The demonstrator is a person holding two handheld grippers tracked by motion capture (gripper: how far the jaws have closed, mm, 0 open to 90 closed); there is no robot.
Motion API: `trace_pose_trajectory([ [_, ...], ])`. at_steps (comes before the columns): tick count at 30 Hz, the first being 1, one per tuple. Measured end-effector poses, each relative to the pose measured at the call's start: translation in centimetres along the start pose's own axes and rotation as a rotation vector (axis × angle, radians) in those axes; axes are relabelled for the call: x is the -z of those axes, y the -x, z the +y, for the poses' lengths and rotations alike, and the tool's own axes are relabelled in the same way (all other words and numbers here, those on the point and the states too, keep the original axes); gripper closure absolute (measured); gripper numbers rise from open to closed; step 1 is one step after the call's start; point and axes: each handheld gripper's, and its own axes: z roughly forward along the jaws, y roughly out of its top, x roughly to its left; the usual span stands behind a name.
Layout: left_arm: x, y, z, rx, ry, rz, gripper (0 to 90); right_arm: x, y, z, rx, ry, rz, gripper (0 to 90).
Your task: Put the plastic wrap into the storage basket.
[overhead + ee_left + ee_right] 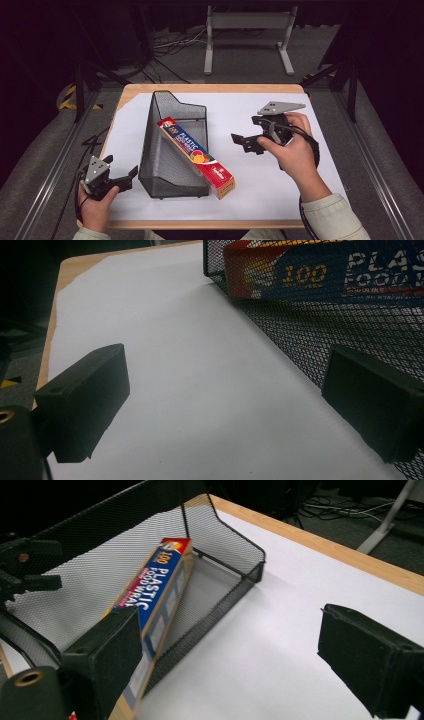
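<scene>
A plastic wrap box is laid slantwise in a black mesh basket mid-desk, its near end sticking out over the low front edge. The left gripper is held just left of the basket, jaws spread, nothing btwn them. The right gripper is held to the basket's right over the white sheet, jaws also spread w/ nothing gripped.

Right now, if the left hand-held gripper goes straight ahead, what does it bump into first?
Probably the black wire-mesh basket. The left hand-held gripper, jaws open, points along white paper toward the basket's near wall, with the plastic food wrap box behind the mesh. Depth is hard to judge.
</scene>
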Motion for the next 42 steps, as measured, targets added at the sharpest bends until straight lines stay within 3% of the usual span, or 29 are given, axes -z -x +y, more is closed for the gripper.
trace_pose_trajectory([
  [10, -0.1, 0.1, 0.0, 0.003, -0.003, 0.002, 6.1, 2.1, 2.4, -1.3, -0.017, 0.000, -0.047, 9.9],
  [19, 0.0, 0.0, 0.0, 0.002, -0.003, 0.001, 6.1, 4.1, 5.1, -2.5, -0.031, 0.004, -0.126, 7.7],
  [24, 0.0, 0.0, 0.0, 0.000, -0.004, 0.004, 6.1, 4.5, 6.3, -3.2, -0.015, -0.003, -0.178, 6.9],
  [27, 0.0, 0.0, 0.0, -0.001, -0.006, 0.004, 6.1, 4.7, 7.2, -4.2, -0.038, 0.014, -0.203, 7.9],
  [30, 0.0, 0.0, 0.0, -0.002, -0.006, 0.004, 6.1, 4.6, 8.0, -5.2, -0.046, 0.012, -0.210, 7.9],
  [34, 0.0, 0.1, -0.1, 0.002, -0.002, 0.005, 6.1, 4.4, 8.9, -6.9, -0.061, 0.011, -0.183, 8.4],
  [42, 0.1, 0.1, -0.1, -0.004, -0.003, 0.004, 6.1, 3.8, 9.7, -9.9, -0.045, 0.009, -0.159, 8.1],
])
